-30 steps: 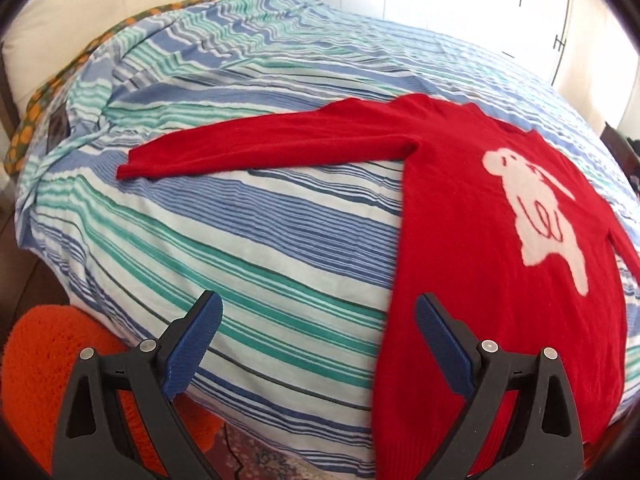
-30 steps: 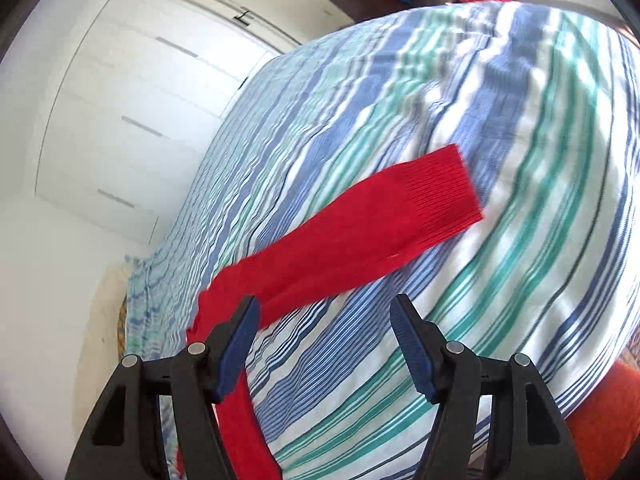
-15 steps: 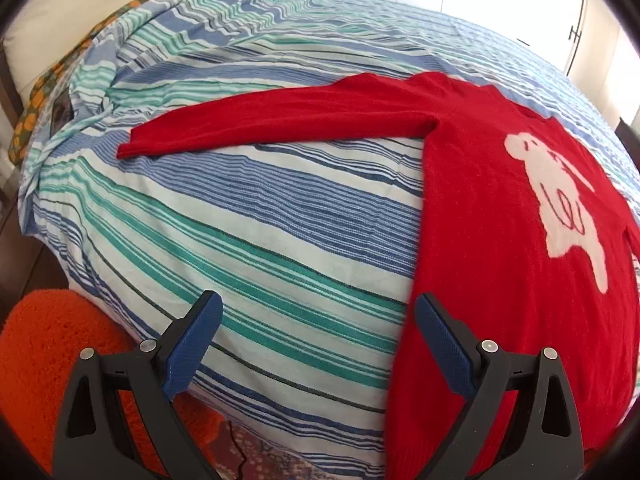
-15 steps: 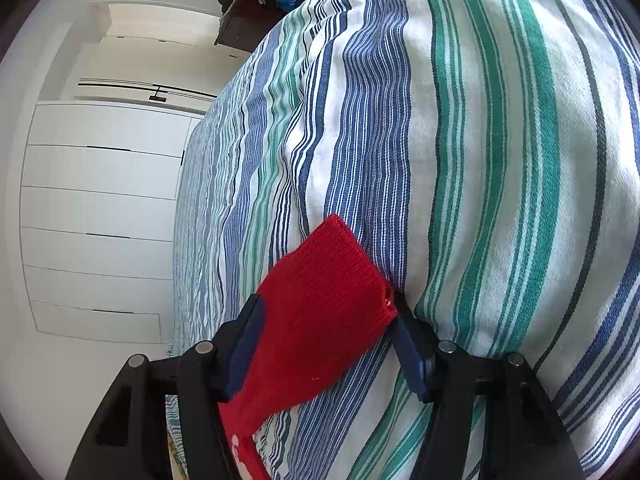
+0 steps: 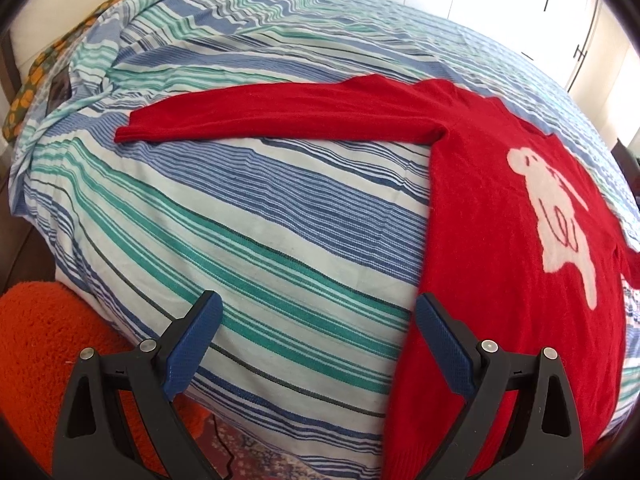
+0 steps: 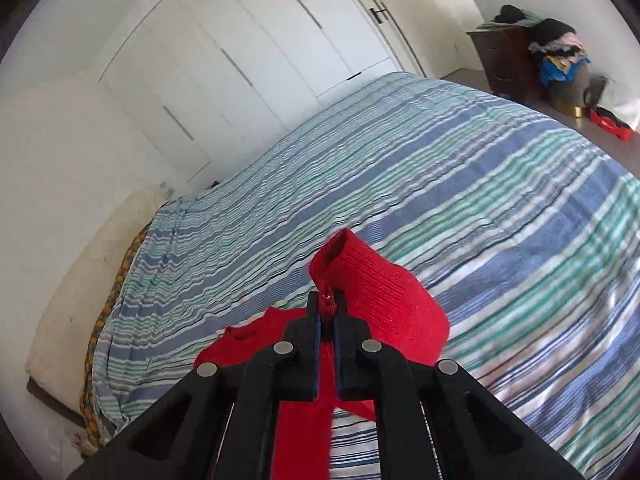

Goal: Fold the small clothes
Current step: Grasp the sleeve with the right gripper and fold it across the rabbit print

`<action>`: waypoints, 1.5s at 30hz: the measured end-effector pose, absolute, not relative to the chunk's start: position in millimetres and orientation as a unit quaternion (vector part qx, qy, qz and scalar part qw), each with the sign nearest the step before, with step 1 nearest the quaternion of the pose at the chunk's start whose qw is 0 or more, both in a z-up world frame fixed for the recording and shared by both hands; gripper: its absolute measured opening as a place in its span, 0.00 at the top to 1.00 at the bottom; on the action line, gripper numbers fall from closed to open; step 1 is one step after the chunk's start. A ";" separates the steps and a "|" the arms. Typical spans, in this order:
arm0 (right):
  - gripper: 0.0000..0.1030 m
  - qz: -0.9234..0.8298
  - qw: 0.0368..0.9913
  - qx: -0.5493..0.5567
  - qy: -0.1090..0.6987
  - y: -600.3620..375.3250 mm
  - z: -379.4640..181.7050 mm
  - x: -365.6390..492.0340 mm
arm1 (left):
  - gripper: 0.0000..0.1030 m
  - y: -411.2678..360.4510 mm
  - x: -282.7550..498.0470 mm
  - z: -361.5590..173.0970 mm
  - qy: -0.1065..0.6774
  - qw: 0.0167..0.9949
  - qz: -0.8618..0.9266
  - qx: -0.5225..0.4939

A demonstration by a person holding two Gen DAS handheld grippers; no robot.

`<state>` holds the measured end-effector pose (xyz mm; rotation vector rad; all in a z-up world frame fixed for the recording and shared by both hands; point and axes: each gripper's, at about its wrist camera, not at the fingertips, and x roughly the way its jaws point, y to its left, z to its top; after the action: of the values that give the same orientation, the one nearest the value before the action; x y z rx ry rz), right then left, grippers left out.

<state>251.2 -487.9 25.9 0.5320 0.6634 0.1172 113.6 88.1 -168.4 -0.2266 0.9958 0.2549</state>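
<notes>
**Right cuff pinched and lifted; bring it across the body**

Your right gripper (image 6: 328, 306) is shut on the cuff (image 6: 372, 280) of the jumper's right sleeve, a thin fold of red knit showing between the pads. Its jaws have just been closing, and the cuff now hangs clear of the bed (image 6: 500, 208), its ribbed mouth standing open above the fingertips. Your left gripper (image 5: 316, 344) is wide open and holds nothing; it hovers over the near edge of the bed, with its right finger just over the jumper's (image 5: 500, 260) side edge near the hem.

To my eye the step in hand is the sleeve fold. Carry the cuff in a low arc over the chest so the sleeve lies flat across the body, and let the crease fall at the shoulder seam. Keep the pinch firm: only a little knit is caught, and it may slip. If the body starts to drag, you could press the hem down with the left gripper.

The jumper is a soft red knit with a white animal figure (image 5: 556, 216) on the chest. It lies face up on the striped cover, spread flat, hem toward the near edge. Its left sleeve (image 5: 280, 116) stretches straight out, smooth and unfolded.
</notes>
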 end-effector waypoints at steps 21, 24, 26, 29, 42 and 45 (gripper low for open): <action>0.46 0.220 0.803 0.258 0.490 -379.8 -76.9 332.8 | 0.05 103.9 114.8 -174.7 0.482 0.856 0.135 -0.134; 0.61 0.202 0.788 0.289 0.505 -404.5 -99.9 334.9 | 0.05 100.3 117.4 -177.1 0.485 0.855 0.137 -0.126; 0.62 0.209 0.772 0.295 0.522 -401.8 -120.6 334.4 | 0.05 96.9 118.3 -178.1 0.486 0.855 0.138 -0.118; 0.62 0.182 0.764 0.265 0.559 -391.6 -163.4 336.9 | 0.05 92.1 118.0 -178.7 0.487 0.857 0.139 -0.100; 0.76 0.148 0.824 0.112 0.535 -358.3 -147.8 329.7 | 0.05 87.2 122.0 -181.8 0.489 0.857 0.131 -0.089; 0.68 0.098 0.802 0.085 0.583 -362.3 -185.6 335.4 | 0.05 89.7 120.6 -182.9 0.495 0.855 0.127 -0.090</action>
<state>335.4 -362.3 -185.6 0.1831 1.2487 0.2097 120.6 89.7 -182.9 -0.1896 1.0398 0.2668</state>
